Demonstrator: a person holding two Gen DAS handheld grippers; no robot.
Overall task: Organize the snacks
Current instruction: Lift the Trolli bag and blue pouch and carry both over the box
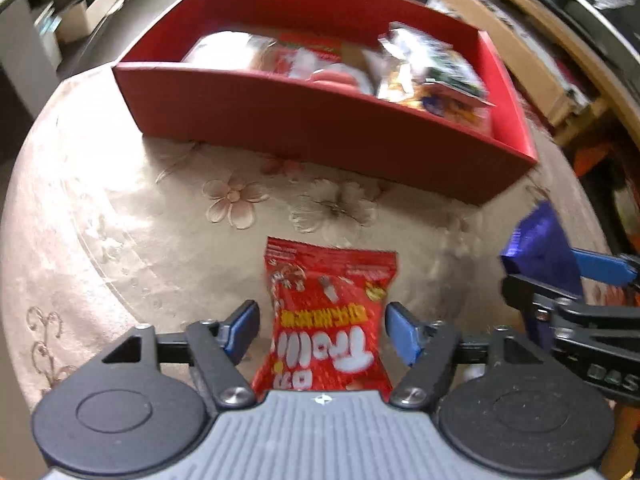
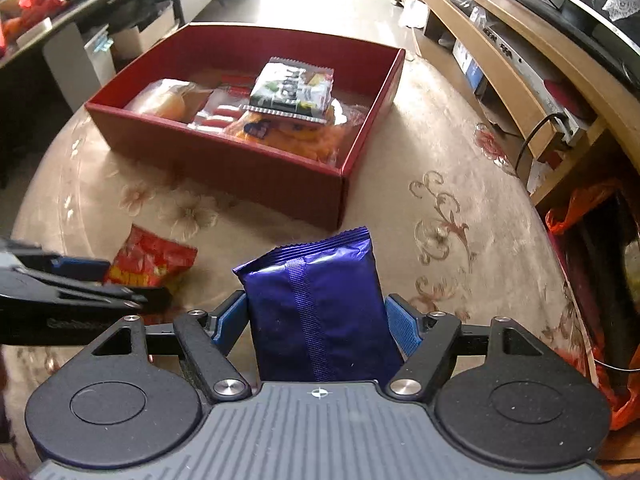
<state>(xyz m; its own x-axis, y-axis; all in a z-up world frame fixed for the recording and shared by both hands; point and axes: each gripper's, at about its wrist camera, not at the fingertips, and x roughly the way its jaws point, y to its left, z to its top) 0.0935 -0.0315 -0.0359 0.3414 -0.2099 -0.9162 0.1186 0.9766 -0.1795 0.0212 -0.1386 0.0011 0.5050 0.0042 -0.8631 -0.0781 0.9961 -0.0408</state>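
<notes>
A red snack bag lies on the beige flowered tablecloth between the fingers of my left gripper, which is open around it with small gaps on both sides. It also shows in the right wrist view. A purple snack bag sits between the fingers of my right gripper, whose pads press its sides; it shows at the right of the left wrist view. A red box holding several snack packs stands farther back.
The round table carries the box and both bags. A wooden TV shelf runs along the right. An orange plastic bag hangs by the table's right edge. A dark counter with clutter stands at the left.
</notes>
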